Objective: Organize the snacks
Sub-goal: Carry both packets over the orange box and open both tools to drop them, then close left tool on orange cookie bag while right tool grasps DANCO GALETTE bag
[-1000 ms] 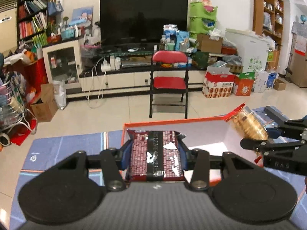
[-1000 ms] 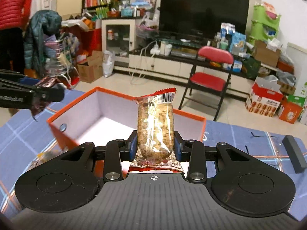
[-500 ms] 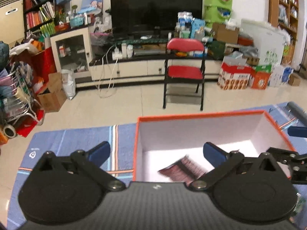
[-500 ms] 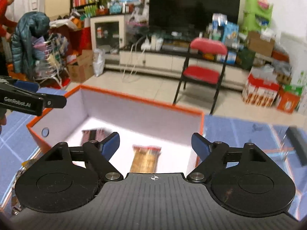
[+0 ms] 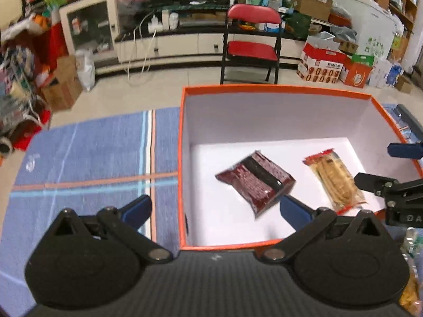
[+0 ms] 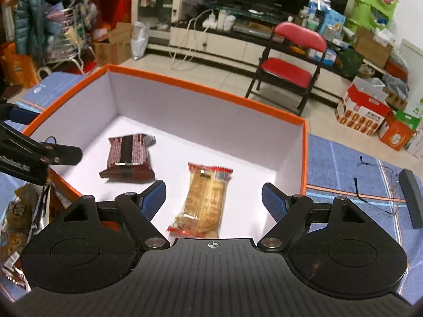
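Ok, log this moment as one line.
left hand-held gripper open | right hand-held gripper open | dark red packet, tan biscuit packet in orange box

box [image 5: 275, 89] on mat [image 5: 92, 153] | in box: wafer packet [image 5: 255, 182] left, biscuit packet [image 5: 334, 181] right, apart

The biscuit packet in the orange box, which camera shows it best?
The right wrist view: the biscuit packet lies nearly centred between the open tongs, its whole length visible, slightly blurred. The left wrist view shows it off to the right in the box, smaller and angled, beside the dark red packet.
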